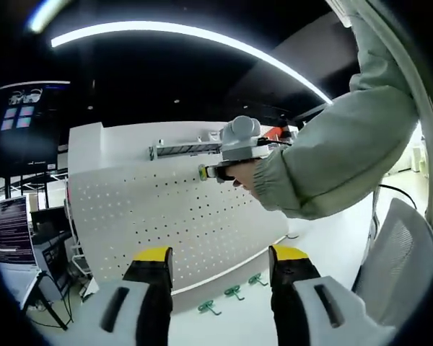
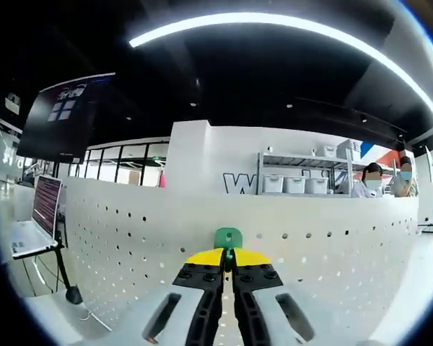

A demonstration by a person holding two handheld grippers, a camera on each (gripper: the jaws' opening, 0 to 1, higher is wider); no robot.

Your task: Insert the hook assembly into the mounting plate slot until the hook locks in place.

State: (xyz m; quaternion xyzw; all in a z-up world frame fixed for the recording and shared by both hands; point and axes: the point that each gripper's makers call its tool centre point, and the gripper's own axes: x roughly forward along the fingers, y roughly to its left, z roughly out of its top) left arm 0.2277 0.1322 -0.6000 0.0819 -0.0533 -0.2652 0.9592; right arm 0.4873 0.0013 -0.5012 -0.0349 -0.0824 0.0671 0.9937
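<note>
While the left gripper hangs spread and empty, the right gripper pinches a green hook against the white pegboard, seemingly to seat it in a hole.

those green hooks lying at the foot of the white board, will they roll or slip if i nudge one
Probably not roll: the green hooks look bent and flat-lying, so they would likely skid. They seem small and light, and the white surface looks smooth. The one pinched in the right gripper looks stiff.
</note>
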